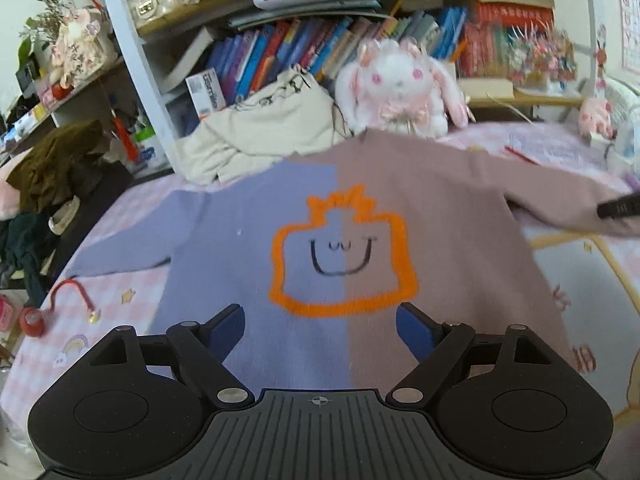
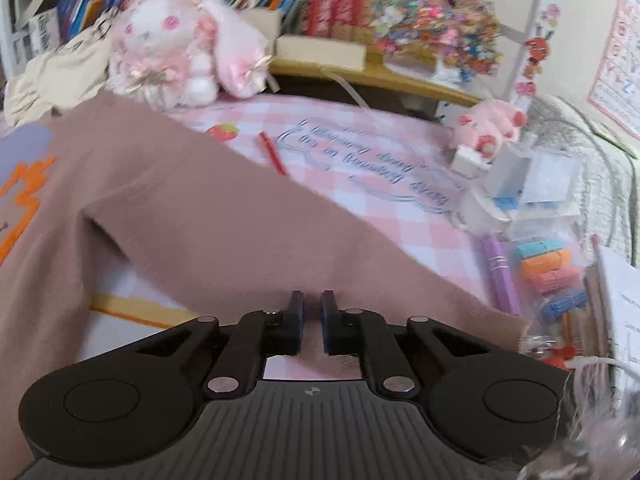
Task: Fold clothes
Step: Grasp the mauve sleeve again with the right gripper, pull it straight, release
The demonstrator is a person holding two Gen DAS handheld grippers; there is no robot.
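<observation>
Left wrist view: sweater, half lavender, half dusty pink, lies spread flat, front up, on the pink checked bedcover. An orange box outline with a smiling face sits at the chest. Lavender sleeve stretches out to the left. Red cord lies on the cover below it. Left gripper hangs over the hem, jaws wide apart, nothing between them. Plush rabbit sits beyond the collar, against the bookshelf.

Right wrist view only: pink sleeve runs diagonally to its cuff at lower right. Right gripper sits at the sleeve's lower edge, jaws nearly closed with a narrow gap; whether cloth is pinched, cannot tell. Red pen, small pink plush and coloured bundles lie further right.
</observation>
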